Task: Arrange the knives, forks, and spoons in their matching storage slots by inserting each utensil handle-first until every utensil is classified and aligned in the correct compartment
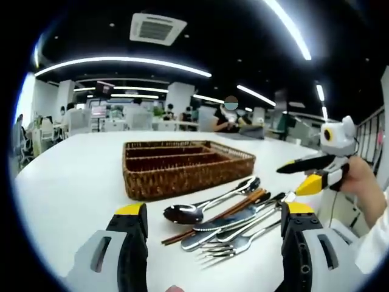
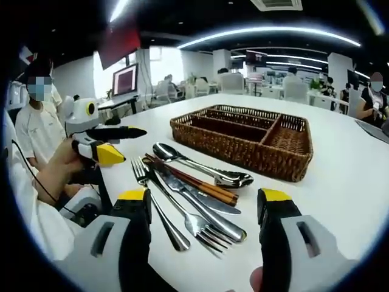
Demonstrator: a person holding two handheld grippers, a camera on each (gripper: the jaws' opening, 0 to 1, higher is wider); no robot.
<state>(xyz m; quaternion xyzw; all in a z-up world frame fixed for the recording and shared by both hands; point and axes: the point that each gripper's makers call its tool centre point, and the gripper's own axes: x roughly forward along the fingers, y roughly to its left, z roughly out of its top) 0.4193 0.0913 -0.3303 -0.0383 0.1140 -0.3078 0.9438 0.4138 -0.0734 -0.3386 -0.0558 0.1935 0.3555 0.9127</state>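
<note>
The cutlery lies in an overlapping heap on the white table (image 1: 73,182), so single knives are hard to pick out among the spoons (image 2: 203,167), forks (image 2: 200,228) and chopsticks (image 1: 225,213). Their long axes run diagonally beside the wicker tray (image 1: 182,164). Left gripper (image 1: 213,228) and right gripper (image 2: 203,213) hover over the heap, jaws spread, empty

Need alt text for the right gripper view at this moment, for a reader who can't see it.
A pile of utensils, spoons, forks, a knife and chopsticks, lies loose on a white table between the right gripper's open, empty jaws. Behind it sits an empty wicker cutlery tray with compartments, and the left gripper comes in from the left.
</note>
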